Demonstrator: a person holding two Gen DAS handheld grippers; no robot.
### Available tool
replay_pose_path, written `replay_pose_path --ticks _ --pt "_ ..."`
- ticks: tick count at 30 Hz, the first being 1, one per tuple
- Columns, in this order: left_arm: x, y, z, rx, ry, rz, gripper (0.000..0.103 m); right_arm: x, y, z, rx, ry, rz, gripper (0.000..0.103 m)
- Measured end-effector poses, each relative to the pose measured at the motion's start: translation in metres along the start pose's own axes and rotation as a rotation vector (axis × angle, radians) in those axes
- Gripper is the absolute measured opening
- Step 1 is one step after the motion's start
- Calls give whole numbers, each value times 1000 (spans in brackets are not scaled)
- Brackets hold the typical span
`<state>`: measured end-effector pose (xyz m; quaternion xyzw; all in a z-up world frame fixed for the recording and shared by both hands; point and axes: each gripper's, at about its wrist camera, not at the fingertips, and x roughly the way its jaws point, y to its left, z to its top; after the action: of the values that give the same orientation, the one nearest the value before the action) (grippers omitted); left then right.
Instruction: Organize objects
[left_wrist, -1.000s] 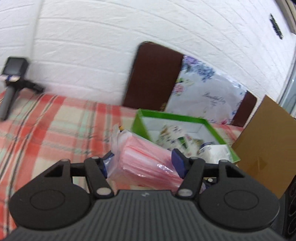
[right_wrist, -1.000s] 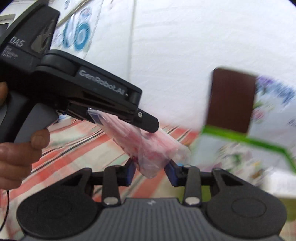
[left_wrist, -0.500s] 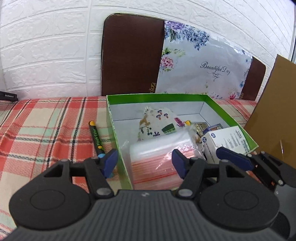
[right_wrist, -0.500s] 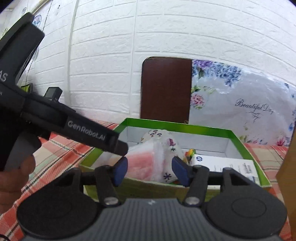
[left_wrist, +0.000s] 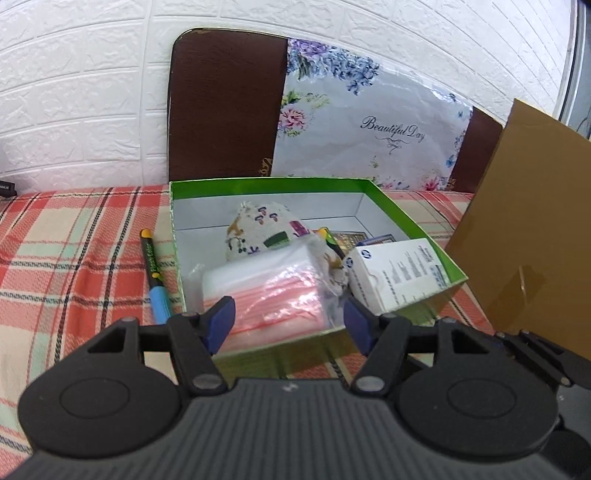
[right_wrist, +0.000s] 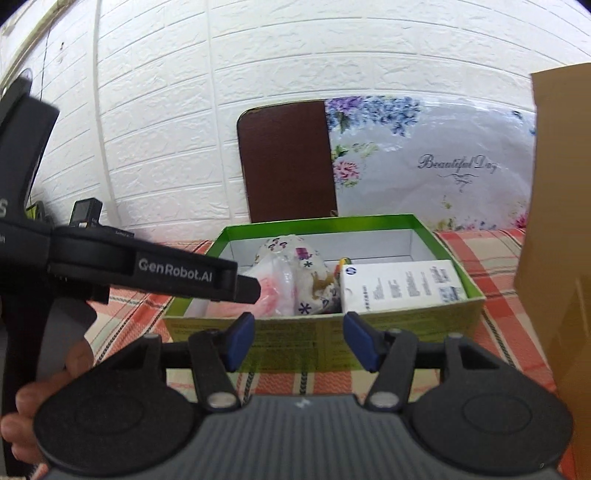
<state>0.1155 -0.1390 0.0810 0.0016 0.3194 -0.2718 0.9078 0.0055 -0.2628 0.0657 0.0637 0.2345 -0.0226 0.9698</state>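
A green box (left_wrist: 406, 218) sits on the plaid tablecloth. Inside lie a clear bag of pink items (left_wrist: 269, 291), a patterned cloth pouch (left_wrist: 258, 229) and a white HP carton (left_wrist: 399, 275). My left gripper (left_wrist: 290, 321) is open just in front of the box's near wall, with the bag lying free beyond its pads. My right gripper (right_wrist: 301, 341) is open and empty in front of the box (right_wrist: 321, 343). The left gripper's body (right_wrist: 147, 271) crosses the right wrist view. A blue-tipped marker (left_wrist: 153, 273) lies on the cloth left of the box.
A brown cardboard sheet (left_wrist: 524, 221) stands to the right of the box. A brown chair back and a floral bag (left_wrist: 369, 122) lean against the white brick wall behind. A small black device (right_wrist: 86, 214) stands at the far left.
Both grippers held the pink bag a second ago. The bag now lies in the box and both grippers have opened and drawn back from it.
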Motion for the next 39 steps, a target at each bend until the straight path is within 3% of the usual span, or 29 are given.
replay_pose_path --ticks 6,12,15,19,22,25,29,32,35,39 --pt "-17 13 -17 -16 -5 1 67 -21 9 -3 23 6 -20 55" --pt "-40 55 -35 -81 -20 48 67 -28 41 -8 -22 33 23 56" --pt "-58 90 -44 -106 -60 122 68 -18 64 -10 -41 70 74 56" --pt "-69 145 -59 -127 -93 282 69 -1 109 -12 -124 92 159 55" --pt "-63 182 -71 -130 -102 394 71 19 142 -11 -197 119 208 55" --pt "-54 213 -84 -173 -104 446 71 44 167 -4 -260 158 230 54" --pt "-63 229 -91 -253 -191 396 75 89 196 10 -371 189 185 53" --pt "-62 234 -91 -294 -199 376 75 134 205 28 -406 248 133 49" --pt "-62 238 -93 -319 -211 353 75 180 210 49 -431 323 71 37" --pt "-63 240 -95 -323 -216 336 79 238 212 71 -434 485 -11 29"
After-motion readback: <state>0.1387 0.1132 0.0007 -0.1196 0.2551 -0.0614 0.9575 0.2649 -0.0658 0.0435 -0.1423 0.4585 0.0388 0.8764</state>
